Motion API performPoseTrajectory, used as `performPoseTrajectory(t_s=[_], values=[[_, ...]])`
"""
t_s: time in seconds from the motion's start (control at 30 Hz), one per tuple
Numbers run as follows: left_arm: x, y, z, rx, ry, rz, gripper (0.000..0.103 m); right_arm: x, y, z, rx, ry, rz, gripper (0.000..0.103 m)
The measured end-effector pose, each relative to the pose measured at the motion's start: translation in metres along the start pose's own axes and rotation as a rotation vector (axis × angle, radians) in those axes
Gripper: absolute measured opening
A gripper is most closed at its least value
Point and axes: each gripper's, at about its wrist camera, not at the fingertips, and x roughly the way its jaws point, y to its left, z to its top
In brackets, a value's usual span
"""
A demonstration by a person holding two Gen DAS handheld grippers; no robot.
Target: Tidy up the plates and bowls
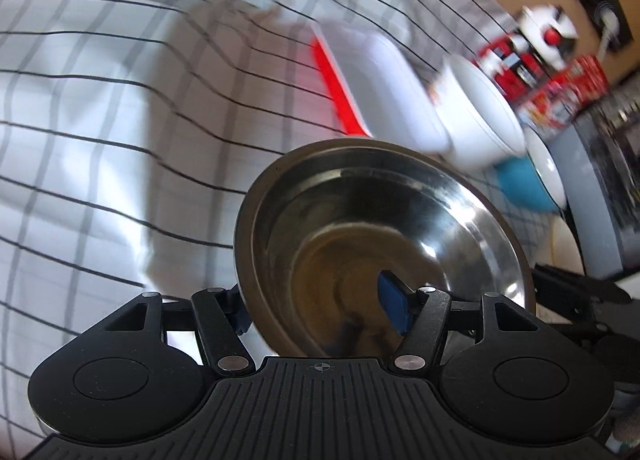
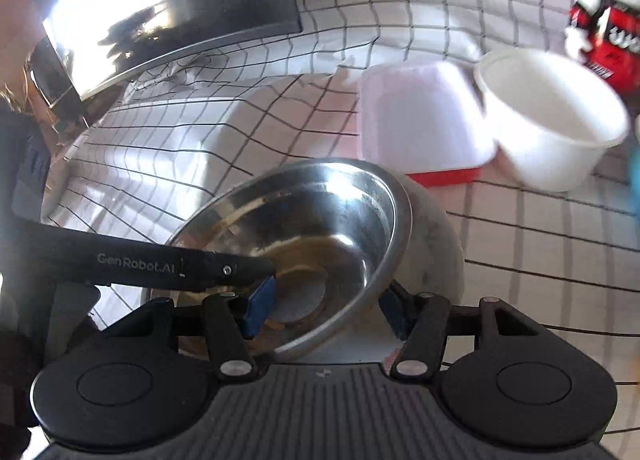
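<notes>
A steel bowl [image 1: 380,227] fills the lower middle of the left wrist view, tilted, with my left gripper [image 1: 320,310] shut on its rim, one blue pad inside and one outside. In the right wrist view the same steel bowl [image 2: 312,236] is held by my right gripper [image 2: 324,314], shut on its opposite rim. The left gripper's finger [image 2: 180,266] reaches in from the left. Beyond stand a white bowl [image 2: 552,115] and a white container with a red lid under it [image 2: 420,119]; both also show in the left wrist view, the bowl [image 1: 480,103] and the container [image 1: 384,87].
A checked white cloth [image 2: 280,99] covers the table. A blue bowl [image 1: 524,187] with a white plate [image 1: 548,163] stands at the right. A red, black and white figure [image 2: 604,19] stands at the far right. A dark shiny monitor [image 2: 160,11] stands at the back left.
</notes>
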Motion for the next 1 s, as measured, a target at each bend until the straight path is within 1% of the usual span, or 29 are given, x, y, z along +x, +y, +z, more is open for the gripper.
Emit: performPoseTrajectory(t_s=[0.1,0.17,0.23,0.27,0.37,0.47,0.53,0.63,0.73,0.83,0.9,0.97,1.0], values=[[0.006,-0.014,-0.005,0.04,0.028,-0.018,0.065,-0.005,-0.014,-0.011,0.034,0.012,-0.02,0.059],[0.007,-0.018,-0.008,0.057,0.054,-0.038,0.063,-0.008,-0.025,-0.02,0.061,0.018,-0.037,0.058],[0.008,-0.02,-0.01,0.067,0.073,-0.037,0.056,-0.011,-0.034,-0.028,0.094,0.011,-0.071,0.058],[0.006,-0.02,-0.01,0.072,0.074,-0.034,0.054,-0.013,-0.039,-0.032,0.109,-0.005,-0.091,0.053],[-0.007,-0.018,-0.007,0.085,0.037,-0.025,0.053,-0.024,-0.046,-0.035,0.135,-0.069,-0.116,0.053],[-0.015,-0.016,0.0,0.077,-0.006,-0.001,0.053,-0.029,-0.047,-0.034,0.16,-0.115,-0.164,0.056],[-0.015,-0.014,0.004,0.071,-0.023,0.023,0.053,-0.029,-0.048,-0.033,0.183,-0.127,-0.172,0.057],[-0.017,-0.015,0.006,0.077,-0.053,0.045,0.053,-0.028,-0.051,-0.033,0.223,-0.122,-0.217,0.057],[-0.03,-0.023,0.01,0.115,-0.149,0.037,0.053,-0.039,-0.051,-0.036,0.232,-0.131,-0.256,0.057],[-0.046,-0.037,0.017,0.134,-0.267,-0.022,0.053,-0.063,-0.054,-0.034,0.219,-0.178,-0.294,0.057],[-0.061,-0.049,0.019,0.129,-0.355,-0.085,0.053,-0.085,-0.059,-0.028,0.19,-0.246,-0.335,0.061],[-0.077,-0.063,0.016,0.123,-0.444,-0.154,0.053,-0.105,-0.067,-0.022,0.15,-0.329,-0.386,0.071],[-0.082,-0.071,0.014,0.123,-0.482,-0.18,0.053,-0.114,-0.072,-0.019,0.126,-0.37,-0.415,0.074]])
